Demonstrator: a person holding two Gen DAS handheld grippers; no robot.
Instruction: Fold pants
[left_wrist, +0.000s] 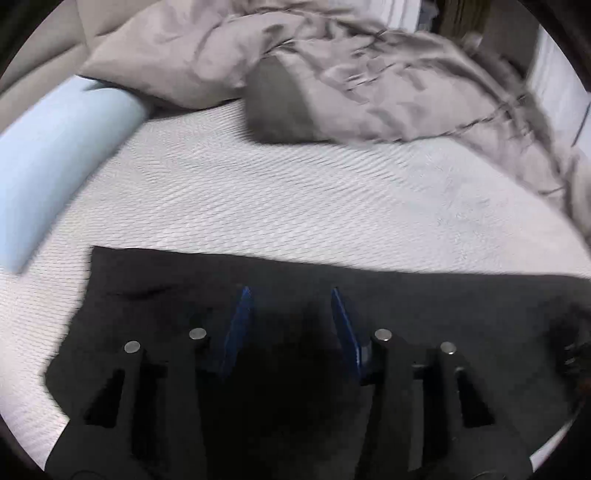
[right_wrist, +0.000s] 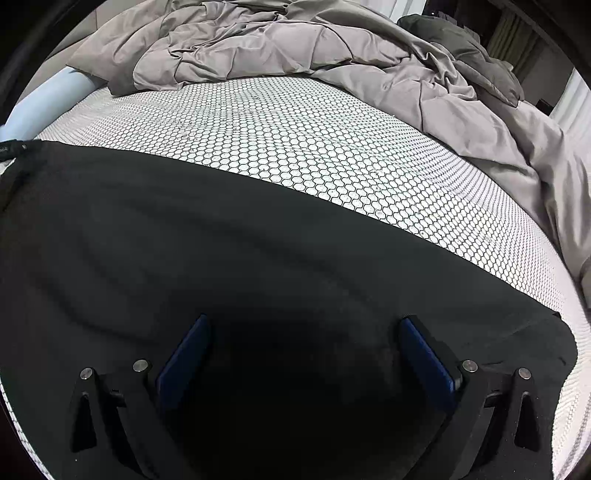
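Black pants (left_wrist: 166, 295) lie flat on the white honeycomb-patterned mattress (left_wrist: 258, 192). In the left wrist view my left gripper (left_wrist: 291, 295) hovers over the pants near their far edge, its blue pads apart and nothing between them. In the right wrist view the pants (right_wrist: 184, 240) fill the lower half of the frame, spread across the mattress (right_wrist: 295, 140). My right gripper (right_wrist: 304, 325) is wide open above the dark cloth, empty. The left view is blurred by motion.
A rumpled grey-beige comforter (right_wrist: 295, 44) is piled along the far side of the bed and down the right (left_wrist: 369, 74). A light blue bolster (left_wrist: 48, 162) lies at the left; it also shows in the right wrist view (right_wrist: 55, 96).
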